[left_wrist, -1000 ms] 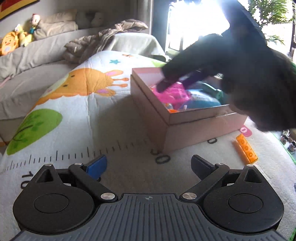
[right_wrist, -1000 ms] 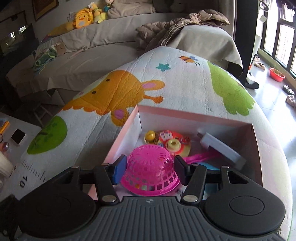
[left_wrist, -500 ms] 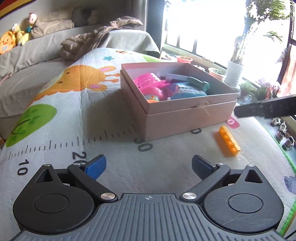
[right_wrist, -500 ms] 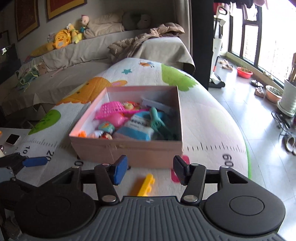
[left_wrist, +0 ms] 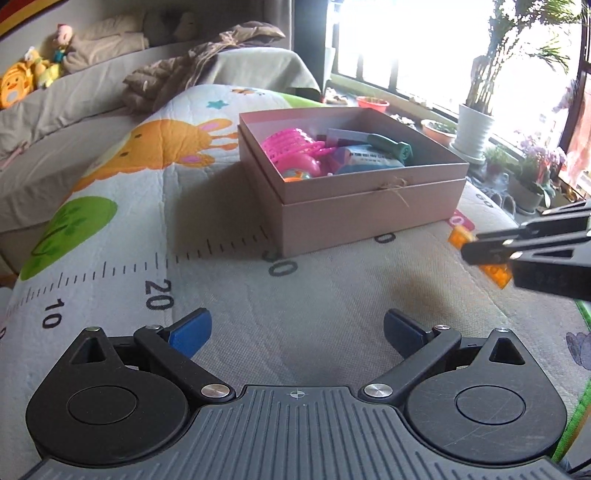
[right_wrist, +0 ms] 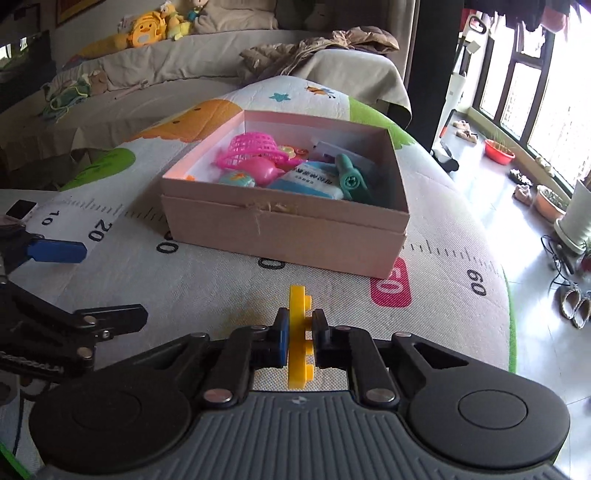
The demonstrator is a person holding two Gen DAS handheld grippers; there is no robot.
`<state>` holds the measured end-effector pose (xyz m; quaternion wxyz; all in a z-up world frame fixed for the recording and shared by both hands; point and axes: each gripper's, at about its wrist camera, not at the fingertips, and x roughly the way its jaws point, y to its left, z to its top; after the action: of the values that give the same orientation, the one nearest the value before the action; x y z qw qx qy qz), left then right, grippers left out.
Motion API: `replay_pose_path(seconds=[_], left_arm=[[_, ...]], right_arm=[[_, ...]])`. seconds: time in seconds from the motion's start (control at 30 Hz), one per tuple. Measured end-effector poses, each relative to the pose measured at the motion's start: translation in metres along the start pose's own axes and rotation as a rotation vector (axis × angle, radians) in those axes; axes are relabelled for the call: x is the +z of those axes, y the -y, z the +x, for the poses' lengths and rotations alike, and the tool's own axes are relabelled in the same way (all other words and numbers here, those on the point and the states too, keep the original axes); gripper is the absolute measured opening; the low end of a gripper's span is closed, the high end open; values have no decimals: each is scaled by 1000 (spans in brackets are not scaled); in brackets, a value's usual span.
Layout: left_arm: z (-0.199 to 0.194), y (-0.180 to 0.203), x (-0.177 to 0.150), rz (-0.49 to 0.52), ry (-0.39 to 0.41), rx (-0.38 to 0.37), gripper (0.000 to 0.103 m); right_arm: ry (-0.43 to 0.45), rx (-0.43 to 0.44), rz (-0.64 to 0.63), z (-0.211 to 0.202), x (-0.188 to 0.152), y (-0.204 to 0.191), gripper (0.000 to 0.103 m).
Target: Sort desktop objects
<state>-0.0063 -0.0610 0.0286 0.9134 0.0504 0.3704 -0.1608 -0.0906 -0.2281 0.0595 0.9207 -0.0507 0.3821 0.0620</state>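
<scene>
A pink cardboard box [left_wrist: 365, 206] [right_wrist: 280, 229] stands on the printed play mat, holding a pink toy basket [right_wrist: 255, 147], a teal toy [right_wrist: 352, 177], a blue packet and other toys. My right gripper [right_wrist: 300, 326] is shut on a yellow building brick [right_wrist: 300, 339] in front of the box; in the left wrist view the brick [left_wrist: 496, 271] shows orange, partly hidden by the right gripper's fingers [left_wrist: 517, 243]. My left gripper [left_wrist: 293, 330] is open and empty, low over the mat, left of the right one.
The play mat [left_wrist: 221, 280] has ruler marks and covers a raised surface that drops off at the right. A sofa with soft toys [right_wrist: 147, 29] is behind. Plant pots [left_wrist: 476, 129] and shoes sit on the floor by the window.
My right gripper came down in front of the box and closed on the yellow brick. The left gripper stayed open and shifted only slightly.
</scene>
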Motion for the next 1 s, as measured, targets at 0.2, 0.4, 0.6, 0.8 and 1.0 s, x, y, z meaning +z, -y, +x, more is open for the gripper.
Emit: replay_pose_path(seconds=[0.2,0.4,0.6,0.8,1.0], left_arm=[[5,2,4,9,-3,-4,102],[14,-1,15,20,7,41,102],[36,-5,36,57,26,71,102],[61,-14,52,54,32,83,103],[73,-36,57,34,54,160,103]], right_arm=[[181,10,56,-33,68,23,12],[241,63,173,5,140,45,22],[148,-27,278,34,101,72,39],[51,-12,363,66,64,83,47],[53,10,326,91,81,61,47]])
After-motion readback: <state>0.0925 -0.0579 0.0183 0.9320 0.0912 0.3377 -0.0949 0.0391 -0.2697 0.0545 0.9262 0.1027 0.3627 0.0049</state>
